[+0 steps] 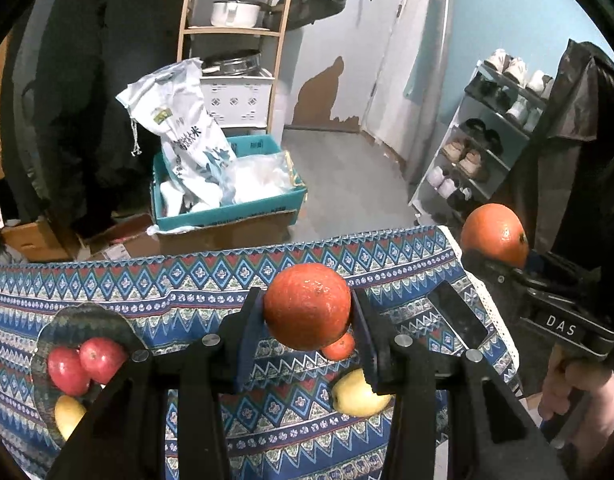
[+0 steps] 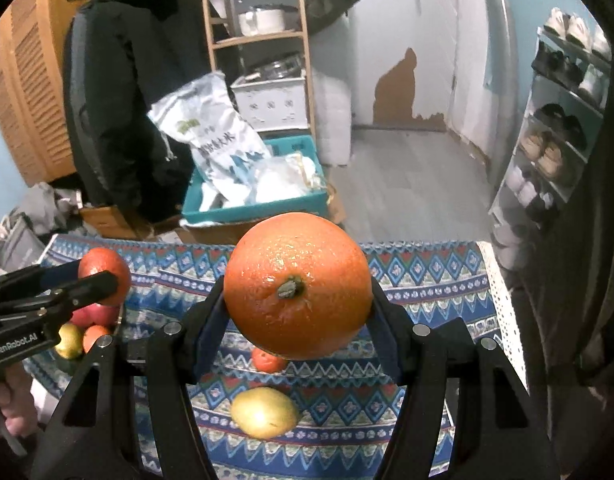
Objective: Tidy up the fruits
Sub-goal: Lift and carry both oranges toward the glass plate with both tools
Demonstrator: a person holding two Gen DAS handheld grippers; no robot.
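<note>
My left gripper [image 1: 307, 316] is clamped on an orange [image 1: 307, 306], and my right gripper [image 2: 297, 300] is clamped on a larger orange [image 2: 297, 286], both lifted above the patterned desk [image 1: 227, 280]. Round fruit could slip from either grip and roll off the desk edge. A plate [image 1: 47, 340] with red apples [image 1: 85, 362] sits left, partly hidden; another small orange [image 2: 267, 360] and a yellow fruit [image 2: 263, 412] lie below.

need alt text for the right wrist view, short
The right gripper is shut on a large orange, held stem-forward above a blue patterned tablecloth. On the cloth below lie a yellow apple and a small tangerine; at left, the left gripper holds another orange.
</note>
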